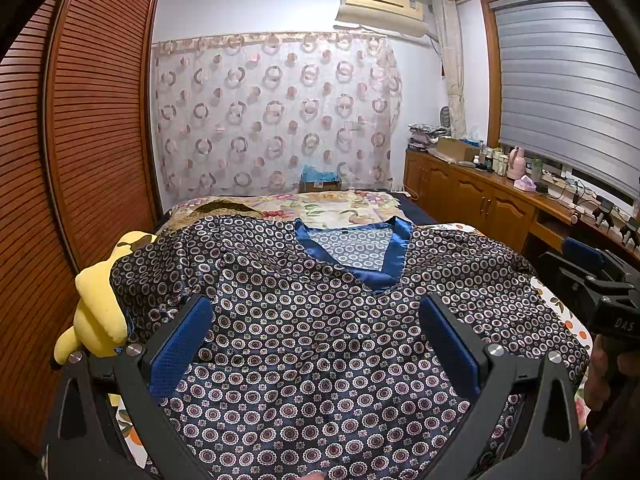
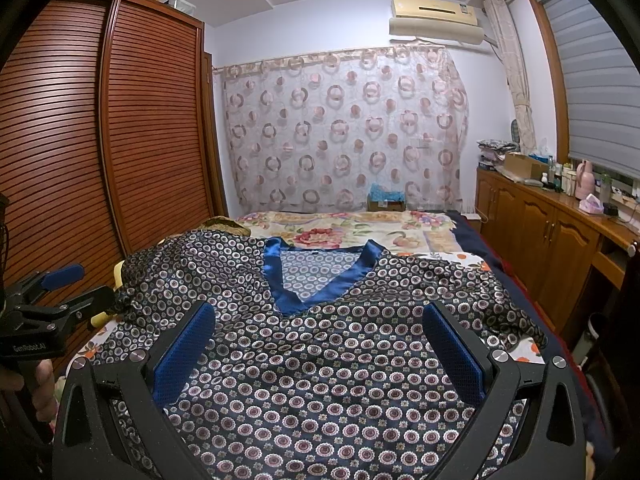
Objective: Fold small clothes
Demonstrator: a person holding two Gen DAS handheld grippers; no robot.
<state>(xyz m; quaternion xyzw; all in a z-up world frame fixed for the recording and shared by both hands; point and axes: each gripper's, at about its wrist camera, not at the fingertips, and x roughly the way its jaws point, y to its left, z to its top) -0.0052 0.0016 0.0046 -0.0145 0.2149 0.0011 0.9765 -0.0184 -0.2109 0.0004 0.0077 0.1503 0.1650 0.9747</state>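
shirt [image 1: 320, 320] flat on bed [image 1: 344, 204] | both grippers spread above hem

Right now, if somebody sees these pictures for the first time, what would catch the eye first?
Probably the dark patterned top with its blue satin V-neck, spread front-up across the bed and filling the foreground. The left gripper and right gripper hover open over it. A yellow plush toy peeks out at the top's left edge, beside the slatted wooden wardrobe.
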